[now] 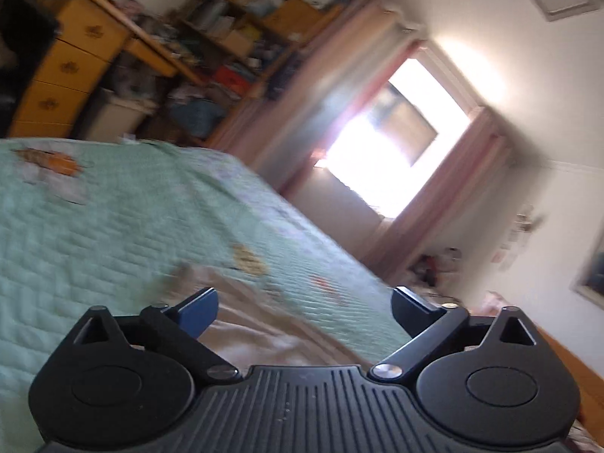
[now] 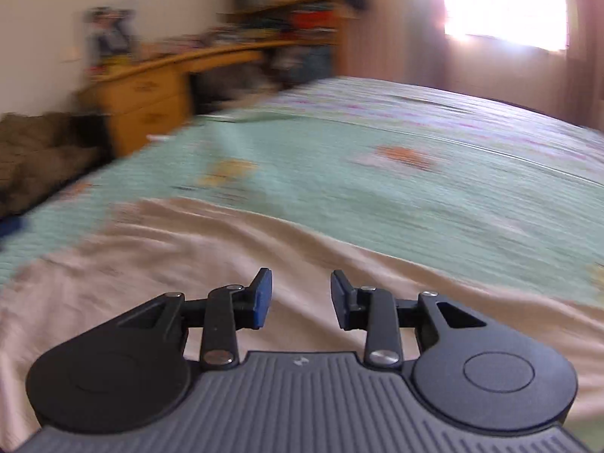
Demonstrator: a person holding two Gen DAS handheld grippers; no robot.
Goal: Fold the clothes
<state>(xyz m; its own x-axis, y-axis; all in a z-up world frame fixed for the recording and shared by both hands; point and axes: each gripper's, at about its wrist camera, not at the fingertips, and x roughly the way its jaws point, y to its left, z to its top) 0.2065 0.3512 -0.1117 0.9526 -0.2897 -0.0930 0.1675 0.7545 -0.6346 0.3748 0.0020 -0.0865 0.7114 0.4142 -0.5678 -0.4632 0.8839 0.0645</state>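
Observation:
A pale pink-beige garment (image 2: 188, 249) lies spread on the mint green quilted bedspread (image 2: 377, 188). My right gripper (image 2: 301, 298) hovers over it, open, with a clear gap between its blue pads and no cloth in them. In the left wrist view, which is tilted and blurred, the same garment (image 1: 264, 336) shows below my left gripper (image 1: 305, 311). That gripper stands wide open with nothing between its fingers, above the cloth and the bedspread (image 1: 113, 226).
A wooden desk with drawers (image 2: 151, 102) and cluttered shelves (image 1: 249, 26) stand beyond the bed. A bright window with pink curtains (image 1: 396, 143) is on the far wall. A dark brown heap (image 2: 34, 154) lies at the bed's left side.

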